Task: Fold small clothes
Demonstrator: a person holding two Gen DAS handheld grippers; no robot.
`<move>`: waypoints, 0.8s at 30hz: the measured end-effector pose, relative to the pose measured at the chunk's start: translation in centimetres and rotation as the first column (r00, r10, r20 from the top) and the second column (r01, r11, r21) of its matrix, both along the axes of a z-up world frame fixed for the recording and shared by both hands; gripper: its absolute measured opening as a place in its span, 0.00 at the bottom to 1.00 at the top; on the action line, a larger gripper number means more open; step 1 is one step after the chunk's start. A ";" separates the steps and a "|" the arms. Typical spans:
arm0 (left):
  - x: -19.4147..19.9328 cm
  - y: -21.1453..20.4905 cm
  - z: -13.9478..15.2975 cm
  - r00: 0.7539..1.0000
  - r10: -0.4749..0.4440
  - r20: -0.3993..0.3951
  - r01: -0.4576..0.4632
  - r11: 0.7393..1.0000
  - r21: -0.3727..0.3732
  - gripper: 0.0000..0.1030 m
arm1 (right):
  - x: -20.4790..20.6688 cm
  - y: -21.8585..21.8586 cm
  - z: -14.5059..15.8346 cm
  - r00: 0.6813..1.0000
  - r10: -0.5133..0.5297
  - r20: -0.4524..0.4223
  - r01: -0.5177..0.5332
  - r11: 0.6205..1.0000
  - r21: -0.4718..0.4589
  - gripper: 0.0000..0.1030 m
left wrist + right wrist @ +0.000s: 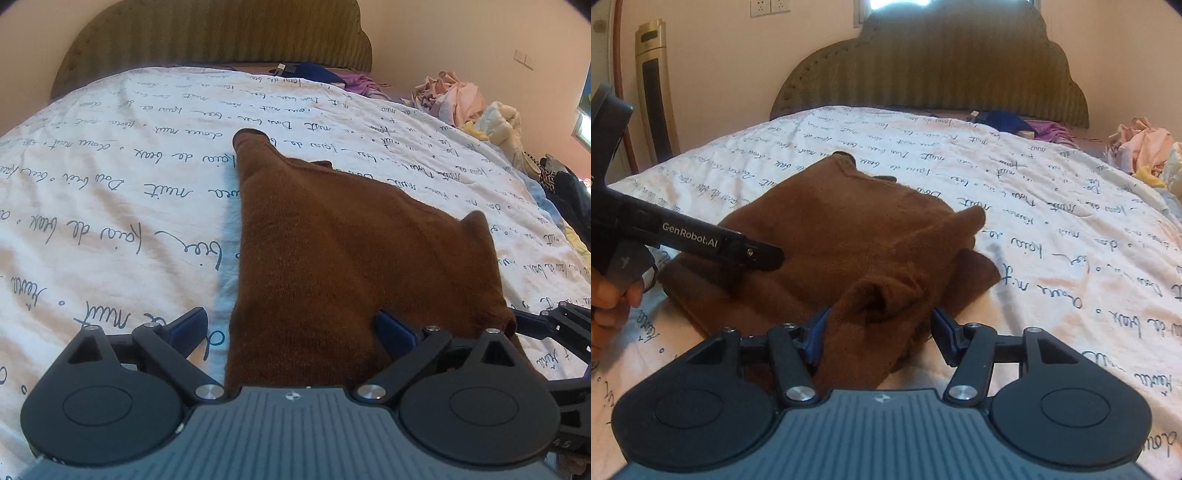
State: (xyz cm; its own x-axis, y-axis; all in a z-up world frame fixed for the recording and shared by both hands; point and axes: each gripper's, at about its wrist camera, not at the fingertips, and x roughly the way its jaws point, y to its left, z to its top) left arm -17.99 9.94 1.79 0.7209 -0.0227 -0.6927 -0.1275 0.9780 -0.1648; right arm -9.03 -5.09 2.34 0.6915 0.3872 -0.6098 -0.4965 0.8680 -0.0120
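A brown knitted garment (849,236) lay partly folded on the bed, filling the centre of the frame, one narrow end reaching toward the upper middle, its near edge bunched at the bottom centre.

A brown knitted garment (343,258) is spread on a white bedspread printed with dark handwriting (110,206), one narrow end reaching toward the far, ribbed olive headboard (218,33). The left gripper (291,332) is held with its blue-padded fingers (393,330) wide apart, the near edge of the garment lying between them, while part of the right gripper (554,325) is seen at the garment's near right corner. A heap of pink and pale clothes (458,99) is piled at the far right.
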 end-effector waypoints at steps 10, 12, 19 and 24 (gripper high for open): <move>-6.0 0.5 0.7 1.000 -0.005 0.011 0.004 1.000 0.026 0.99 | -5.8 1.1 -2.4 0.960 -0.259 -0.102 0.255 0.965 -0.053 1.00; -7.2 0.4 0.2 1.000 -0.004 0.010 0.003 0.999 0.049 1.00 | -6.3 1.9 -3.4 0.954 -0.292 -0.067 0.289 0.956 -0.059 1.00; -9.9 -0.5 -1.4 1.000 0.013 0.025 -0.015 0.995 0.101 1.00 | -6.5 2.6 -3.5 0.938 -0.346 -0.040 0.344 0.938 -0.040 1.00; -10.5 -1.3 -1.8 0.998 0.019 0.052 -0.027 0.988 0.150 1.00 | -6.0 2.6 -3.6 0.931 -0.362 -0.052 0.362 0.932 -0.016 1.00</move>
